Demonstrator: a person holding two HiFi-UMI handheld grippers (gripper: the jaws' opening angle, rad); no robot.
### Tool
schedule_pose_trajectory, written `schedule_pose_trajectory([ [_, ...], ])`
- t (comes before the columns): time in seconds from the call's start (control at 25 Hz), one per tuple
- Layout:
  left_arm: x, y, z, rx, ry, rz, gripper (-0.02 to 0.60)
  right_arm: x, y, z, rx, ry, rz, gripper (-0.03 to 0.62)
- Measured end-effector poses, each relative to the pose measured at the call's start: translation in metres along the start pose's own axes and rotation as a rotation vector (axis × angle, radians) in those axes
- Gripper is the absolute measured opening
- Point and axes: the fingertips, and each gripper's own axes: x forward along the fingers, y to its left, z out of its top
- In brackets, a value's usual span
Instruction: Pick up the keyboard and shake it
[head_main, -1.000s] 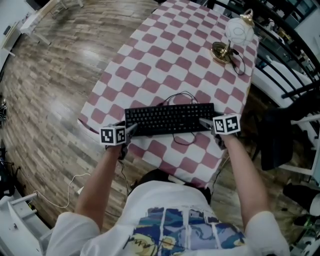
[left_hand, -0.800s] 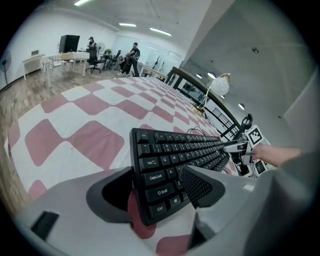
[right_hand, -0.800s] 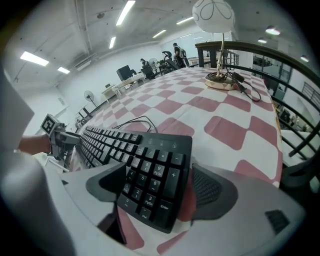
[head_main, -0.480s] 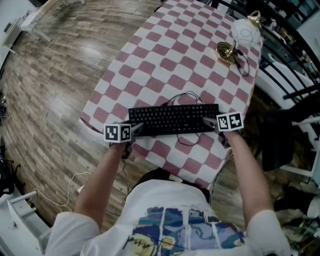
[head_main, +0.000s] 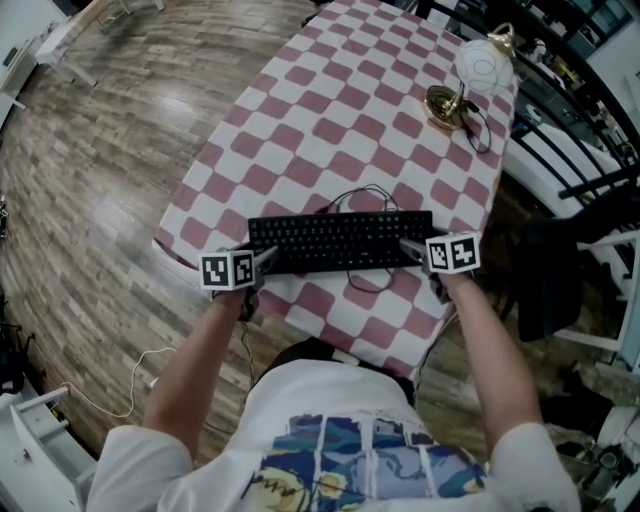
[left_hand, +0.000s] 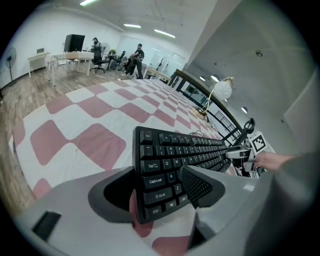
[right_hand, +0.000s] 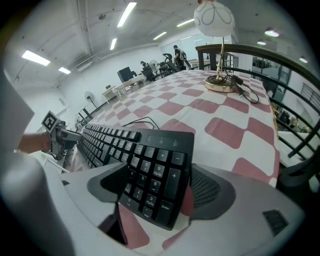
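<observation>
A black keyboard (head_main: 340, 240) lies crosswise near the front edge of the red-and-white checked table (head_main: 330, 110). My left gripper (head_main: 262, 262) is shut on its left end, and my right gripper (head_main: 412, 248) is shut on its right end. In the left gripper view the jaws of the left gripper (left_hand: 157, 180) clamp the keyboard (left_hand: 170, 155) by the Caps Lock and Shift keys. In the right gripper view the right gripper (right_hand: 157, 185) pinches the number pad of the keyboard (right_hand: 145, 160). The keyboard looks held just above the cloth, slightly tilted.
The keyboard's black cable (head_main: 365, 195) loops on the cloth behind and in front of it. A lamp (head_main: 470, 75) with a white globe and brass base stands at the far right corner. A black railing (head_main: 560, 130) runs along the right. Wooden floor lies to the left.
Both grippers have stayed shut on the keyboard's ends. The keyboard and grippers shifted slightly right, then back left, with almost no change relative to the table.
</observation>
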Motion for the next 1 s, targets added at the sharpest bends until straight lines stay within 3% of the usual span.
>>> schedule_pose_trajectory([
  [0.56,-0.047,-0.026,0.046,0.11,-0.166,0.026,0.296,-0.055,0.016,0.041,-0.096,-0.25,-0.056,0.385],
  [1.0,-0.094,-0.059,0.102,0.186,-0.354,0.023,0.296,-0.136,0.035,0.114,-0.305,-0.504,-0.146,0.387],
])
